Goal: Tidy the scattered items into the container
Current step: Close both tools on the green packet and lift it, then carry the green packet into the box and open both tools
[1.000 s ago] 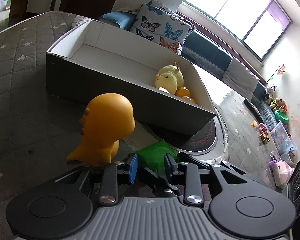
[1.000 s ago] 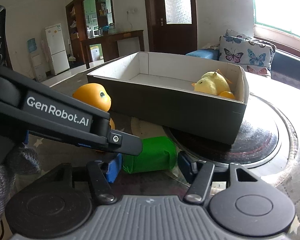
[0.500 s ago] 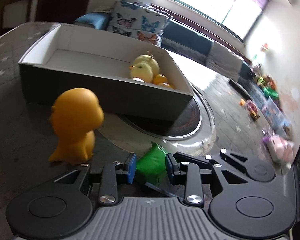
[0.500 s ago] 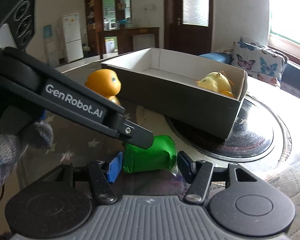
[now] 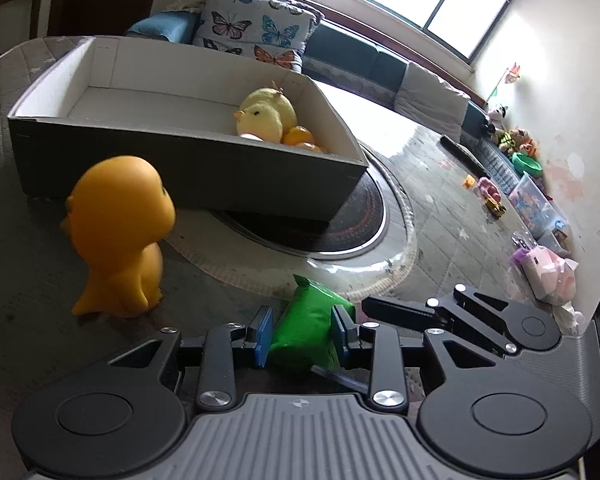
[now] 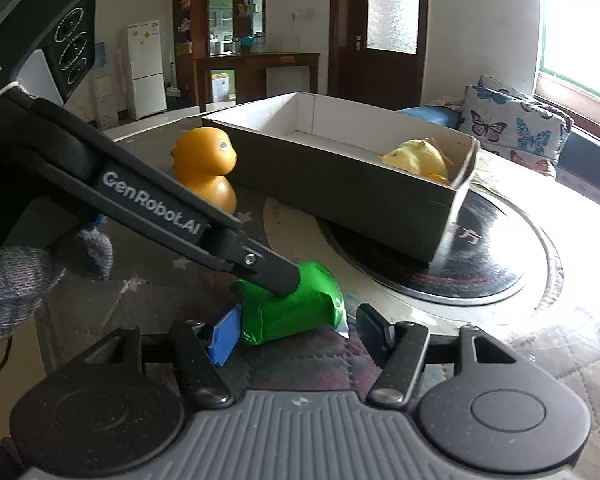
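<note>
A green packet (image 5: 306, 326) lies on the quilted table between my left gripper's (image 5: 303, 335) blue pads, which press on its sides. In the right wrist view the same packet (image 6: 296, 310) sits between the open jaws of my right gripper (image 6: 300, 334), with the left gripper's finger on top of it. An orange duck toy (image 5: 120, 232) stands to the left, also in the right wrist view (image 6: 206, 168). The dark cardboard box (image 5: 188, 168) holds a yellow plush chick (image 5: 264, 114) and orange fruit (image 5: 298, 136).
The box (image 6: 380, 200) rests partly on a round black glass disc (image 6: 480, 268) in the table. A butterfly cushion (image 5: 256, 32) and sofa lie beyond. Toys and a bin (image 5: 536, 200) are on the floor at right.
My left gripper has moved forward and to the right onto the green packet and closed on it. The duck now sits farther left in its view.
</note>
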Motion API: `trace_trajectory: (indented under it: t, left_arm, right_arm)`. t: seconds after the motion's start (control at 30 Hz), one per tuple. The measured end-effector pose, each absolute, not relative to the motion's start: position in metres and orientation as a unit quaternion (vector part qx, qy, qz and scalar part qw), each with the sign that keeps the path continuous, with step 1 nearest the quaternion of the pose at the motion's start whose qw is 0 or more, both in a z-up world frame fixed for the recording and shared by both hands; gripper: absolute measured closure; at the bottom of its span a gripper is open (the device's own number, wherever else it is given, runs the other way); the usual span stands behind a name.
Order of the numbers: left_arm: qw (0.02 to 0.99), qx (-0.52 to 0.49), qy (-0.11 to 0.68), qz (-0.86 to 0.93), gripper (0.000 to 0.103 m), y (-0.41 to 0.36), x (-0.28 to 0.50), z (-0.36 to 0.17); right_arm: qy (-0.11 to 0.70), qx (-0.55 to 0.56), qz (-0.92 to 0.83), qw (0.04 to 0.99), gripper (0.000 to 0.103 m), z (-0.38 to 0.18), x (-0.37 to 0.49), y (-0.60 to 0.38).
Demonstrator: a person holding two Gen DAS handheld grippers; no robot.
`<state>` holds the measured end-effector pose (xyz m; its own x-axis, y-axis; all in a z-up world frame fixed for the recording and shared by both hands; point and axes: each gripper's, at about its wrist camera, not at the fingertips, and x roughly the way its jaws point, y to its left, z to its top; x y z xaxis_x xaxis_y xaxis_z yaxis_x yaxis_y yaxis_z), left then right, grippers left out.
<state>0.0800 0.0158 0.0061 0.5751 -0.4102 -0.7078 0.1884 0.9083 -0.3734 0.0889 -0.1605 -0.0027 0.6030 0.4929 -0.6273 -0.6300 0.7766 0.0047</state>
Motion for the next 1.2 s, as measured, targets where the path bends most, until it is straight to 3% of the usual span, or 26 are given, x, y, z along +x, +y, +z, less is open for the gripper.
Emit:
trace_trajectory:
  t: [0.9,1.2]
  left_arm:
    - [0.885,-0.062,0.419,-0.193,0.065,-0.01,0.076,0.004]
    - [0.901,-0.064,0.38,-0.2,0.065,-0.007,0.086,0.036]
  right_arm:
    - [0.308,-0.114,0.297,0.896,0.04,-0.009,0.086,-0.157]
    - [0.266,-0.117,0.285,0.913,0.041,0.017,0.092,-0.158]
